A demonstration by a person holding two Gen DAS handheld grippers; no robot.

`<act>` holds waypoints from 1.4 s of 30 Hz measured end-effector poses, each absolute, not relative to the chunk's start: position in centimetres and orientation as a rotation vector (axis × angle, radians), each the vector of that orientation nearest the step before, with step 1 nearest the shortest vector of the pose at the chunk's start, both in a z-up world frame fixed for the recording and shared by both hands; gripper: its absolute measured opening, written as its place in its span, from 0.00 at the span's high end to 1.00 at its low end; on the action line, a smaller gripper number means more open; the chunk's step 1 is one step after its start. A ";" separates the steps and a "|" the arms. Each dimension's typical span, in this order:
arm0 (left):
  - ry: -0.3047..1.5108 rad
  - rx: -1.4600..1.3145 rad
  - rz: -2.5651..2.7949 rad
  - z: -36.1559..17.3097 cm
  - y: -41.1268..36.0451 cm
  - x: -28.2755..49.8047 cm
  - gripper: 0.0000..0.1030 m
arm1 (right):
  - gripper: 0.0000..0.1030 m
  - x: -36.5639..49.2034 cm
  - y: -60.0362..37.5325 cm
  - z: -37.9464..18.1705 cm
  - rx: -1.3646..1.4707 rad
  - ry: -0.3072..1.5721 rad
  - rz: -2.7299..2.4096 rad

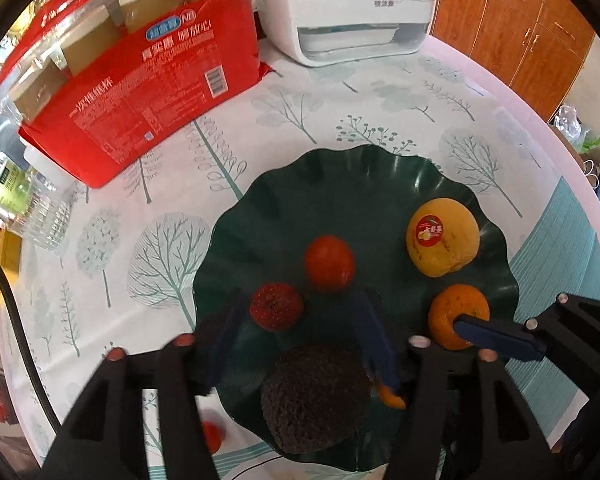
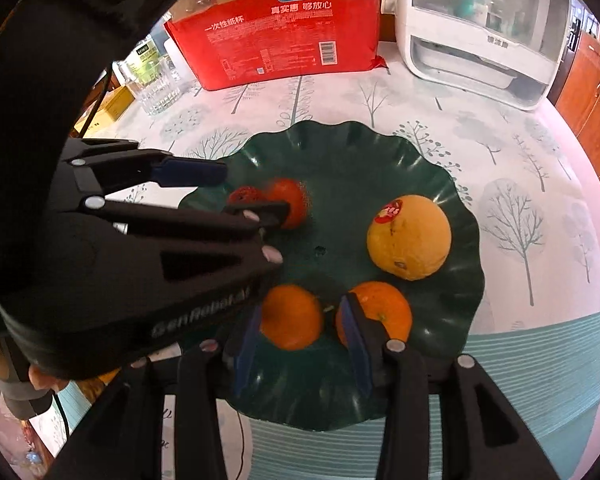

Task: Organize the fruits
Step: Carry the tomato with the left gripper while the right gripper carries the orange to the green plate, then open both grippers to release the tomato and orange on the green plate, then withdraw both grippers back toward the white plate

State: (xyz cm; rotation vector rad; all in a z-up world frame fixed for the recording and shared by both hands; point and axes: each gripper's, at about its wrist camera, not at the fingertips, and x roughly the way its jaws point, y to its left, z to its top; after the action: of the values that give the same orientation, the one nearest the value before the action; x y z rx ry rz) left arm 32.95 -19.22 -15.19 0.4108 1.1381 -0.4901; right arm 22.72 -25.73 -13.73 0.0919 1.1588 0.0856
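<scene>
step: release into dish | fruits: mandarins, yellow orange (image 2: 409, 237), red fruits gathered in green scalloped dish (image 2: 440, 184) so none roll off tablecloth (image 2: 540, 184) | left gripper (image 1: 300, 330): jaws apart, nothing pressed, dark rough fruit (image 1: 314, 398) below | right gripper (image 2: 302, 346): jaws apart, mandarin (image 2: 291, 316) between, apparently let go

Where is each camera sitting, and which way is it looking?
Left wrist view: sits on the left gripper, looking steeply down at the green plate; its own black fingers show, plus the right gripper's finger at the right edge.
Right wrist view: sits on the right gripper, looking down at the same plate; its own fingers show, plus the left gripper and a hand at the left.
Both see the plate, the stickered yellow fruit, the red package and the white appliance.
</scene>
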 end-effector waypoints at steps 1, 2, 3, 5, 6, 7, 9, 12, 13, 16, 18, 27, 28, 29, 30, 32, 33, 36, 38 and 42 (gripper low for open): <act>1.133 0.409 -0.490 -15.0 -19.2 32.9 0.36 | 0.50 22.7 -25.7 -13.6 0.092 1.157 0.084; 1.129 0.407 -0.490 -14.8 -19.1 32.8 0.36 | 0.49 22.6 -25.7 -13.5 0.091 1.157 0.079; 1.127 0.404 -0.489 -14.6 -19.0 32.7 0.36 | 0.48 22.6 -25.7 -13.4 0.086 1.156 0.074; 1.125 0.397 -0.487 -14.3 -18.8 32.6 0.36 | 0.48 22.5 -25.6 -13.2 0.079 1.153 0.069; 1.123 0.392 -0.486 -14.1 -18.6 32.4 0.35 | 0.48 22.4 -25.6 -13.0 0.075 1.151 0.066; 1.121 0.389 -0.485 -13.9 -18.4 32.3 0.33 | 0.48 22.4 -25.5 -12.9 0.073 1.149 0.064; 1.119 0.386 -0.477 -13.6 -18.0 32.0 0.29 | 0.48 21.9 -25.5 -12.4 0.071 1.142 0.061; 1.109 0.373 -0.468 -12.8 -17.2 31.3 0.29 | 0.48 21.2 -25.1 -11.5 0.056 1.128 0.048; 1.106 0.368 -0.462 -12.4 -16.9 31.1 0.29 | 0.48 21.0 -25.1 -11.2 0.051 1.123 0.043; 1.090 0.336 -0.457 -10.9 -15.7 30.4 0.28 | 0.48 20.1 -24.6 -9.7 0.022 1.092 0.019; 1.069 0.317 -0.452 -9.5 -14.7 29.6 0.27 | 0.48 19.5 -24.3 -8.7 0.006 1.070 0.007; 0.966 0.266 -0.447 -4.0 -10.8 25.3 0.22 | 0.48 16.5 -22.2 -4.8 -0.060 0.986 -0.029; 0.960 0.260 -0.446 -3.7 -10.5 24.9 0.22 | 0.48 16.2 -22.0 -4.5 -0.063 0.981 -0.031; 0.955 0.253 -0.447 -3.3 -10.2 24.4 0.21 | 0.48 15.8 -21.7 -4.2 -0.067 0.975 -0.032; 0.948 0.242 -0.448 -2.8 -9.6 23.7 0.21 | 0.48 15.3 -21.4 -3.8 -0.069 0.967 -0.034; 0.937 0.227 -0.448 -2.1 -8.8 22.7 0.20 | 0.48 14.5 -21.0 -3.3 -0.072 0.958 -0.036; 0.933 0.222 -0.447 -1.8 -8.4 22.1 0.20 | 0.48 14.0 -20.7 -2.9 -0.073 0.952 -0.038; 0.918 0.211 -0.441 -1.2 -7.2 20.8 0.19 | 0.48 13.1 -20.0 -2.3 -0.075 0.941 -0.040; 0.912 0.201 -0.436 -0.9 -6.5 20.1 0.19 | 0.48 12.5 -19.4 -2.0 -0.076 0.937 -0.040; 0.914 0.173 -0.427 -0.6 -4.8 18.8 0.18 | 0.48 11.7 -18.5 -1.8 -0.075 0.931 -0.038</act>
State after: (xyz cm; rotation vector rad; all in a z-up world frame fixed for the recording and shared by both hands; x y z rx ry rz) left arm 18.79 -4.78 -0.62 0.1730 0.9137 -0.4274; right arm 11.67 -18.53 -1.78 -0.0754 0.9313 -0.0383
